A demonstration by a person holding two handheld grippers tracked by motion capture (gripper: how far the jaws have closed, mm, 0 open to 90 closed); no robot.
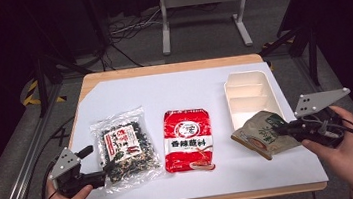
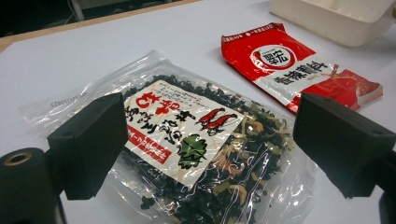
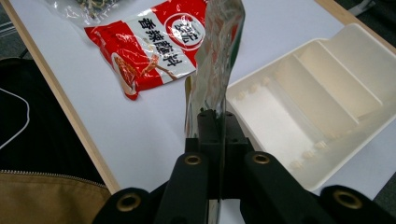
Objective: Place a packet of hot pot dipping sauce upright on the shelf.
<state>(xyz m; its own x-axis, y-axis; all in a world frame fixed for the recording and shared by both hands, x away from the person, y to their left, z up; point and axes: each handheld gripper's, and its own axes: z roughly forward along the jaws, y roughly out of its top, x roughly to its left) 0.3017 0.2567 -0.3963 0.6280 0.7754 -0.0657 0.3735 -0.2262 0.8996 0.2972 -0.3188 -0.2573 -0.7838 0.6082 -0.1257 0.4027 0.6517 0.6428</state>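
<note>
High view: the right gripper [image 1: 284, 130] pinches the green-brown packet [image 1: 263, 134] at its edge, just in front of the cream tray [image 1: 250, 94]. The left gripper [image 1: 91, 164] sits beside the clear seaweed bag [image 1: 123, 148].

Left gripper view: the 2 jaws stand wide apart over that bag, the red packet [image 2: 299, 70] beyond.

Right gripper view: jaws clamped on the packet's foil edge [image 3: 217, 60].

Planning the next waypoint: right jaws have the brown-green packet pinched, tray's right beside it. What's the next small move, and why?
Probably carry the brown-green packet up and forward over the divided tray, then release. The right gripper is shut on the packet's edge, and the packet sits just in front of the tray's near end, whose compartments look empty. The left gripper is open at the seaweed bag, gripping nothing.
</note>
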